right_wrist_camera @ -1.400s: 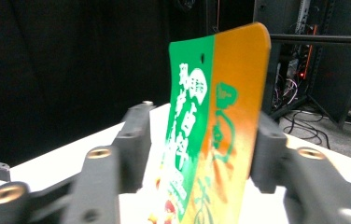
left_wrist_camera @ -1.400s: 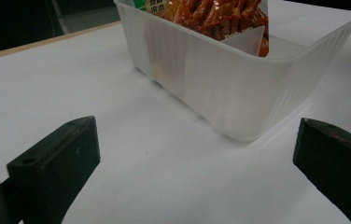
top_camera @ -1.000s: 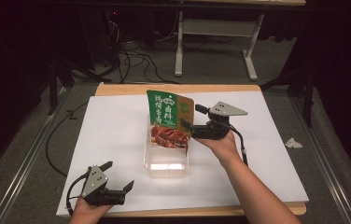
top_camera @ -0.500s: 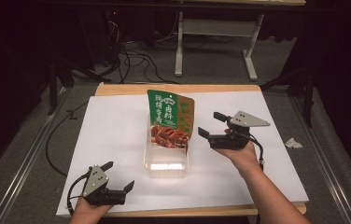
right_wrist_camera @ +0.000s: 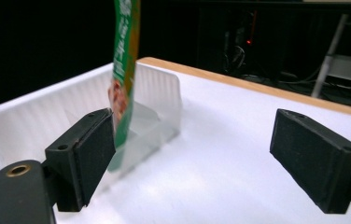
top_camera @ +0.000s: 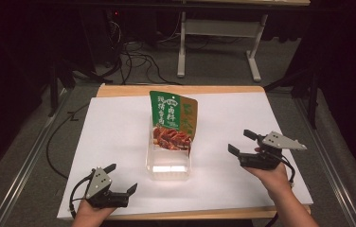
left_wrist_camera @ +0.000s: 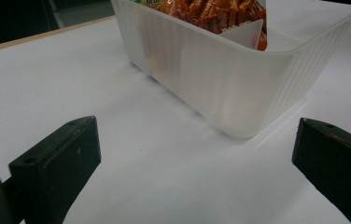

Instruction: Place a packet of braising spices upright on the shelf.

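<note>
Right gripper [top_camera: 242, 142] now sits well to the right of the clear plastic bin [top_camera: 169, 163], its jaws spread wide with nothing between them; a second ago it was up against the green snack pouch [top_camera: 173, 120], and half a second ago already partway out. That withdrawal suggests the pouch has been let go and the placing step is done: the pouch stands upright in the far end of the bin, leaning a little, its printed face toward the person, and it holds there with no support. The right hand [top_camera: 273, 177] carries its gripper low over the white table cover [top_camera: 119, 127], jaws pointing left toward the bin, forearm coming in from the lower right. Left gripper [top_camera: 121, 182] rests near the front edge of the table, jaws likewise apart and empty, aimed at the bin's near corner [left_wrist_camera: 246, 126] and unmoved from a second ago. From the right gripper view the pouch's edge [right_wrist_camera: 126, 70] rises just past the left jaw.
</note>
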`<action>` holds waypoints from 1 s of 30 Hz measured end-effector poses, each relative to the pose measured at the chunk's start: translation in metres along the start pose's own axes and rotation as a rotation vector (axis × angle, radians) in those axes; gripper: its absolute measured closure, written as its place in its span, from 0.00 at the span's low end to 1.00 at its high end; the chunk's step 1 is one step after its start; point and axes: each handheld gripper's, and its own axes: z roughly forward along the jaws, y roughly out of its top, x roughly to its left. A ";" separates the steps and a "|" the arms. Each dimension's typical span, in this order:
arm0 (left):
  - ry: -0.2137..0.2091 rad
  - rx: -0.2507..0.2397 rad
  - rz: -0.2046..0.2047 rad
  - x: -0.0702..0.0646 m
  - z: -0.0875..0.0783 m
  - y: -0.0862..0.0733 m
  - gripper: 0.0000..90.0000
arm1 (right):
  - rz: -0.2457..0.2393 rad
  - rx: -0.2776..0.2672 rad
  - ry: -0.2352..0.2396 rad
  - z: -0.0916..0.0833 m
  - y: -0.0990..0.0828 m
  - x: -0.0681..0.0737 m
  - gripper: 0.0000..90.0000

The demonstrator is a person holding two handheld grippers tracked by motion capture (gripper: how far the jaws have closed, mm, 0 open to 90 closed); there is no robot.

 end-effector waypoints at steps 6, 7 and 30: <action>-0.004 0.002 -0.001 -0.001 0.001 0.000 0.02 | 0.011 0.008 -0.040 -0.024 -0.023 -0.007 0.16; -0.007 0.003 -0.001 -0.002 0.001 0.000 0.02 | 0.014 0.011 -0.050 -0.030 -0.027 -0.007 0.16; -0.019 0.005 0.010 -0.004 0.003 0.001 0.02 | 0.004 0.032 -0.093 -0.048 -0.050 -0.011 0.17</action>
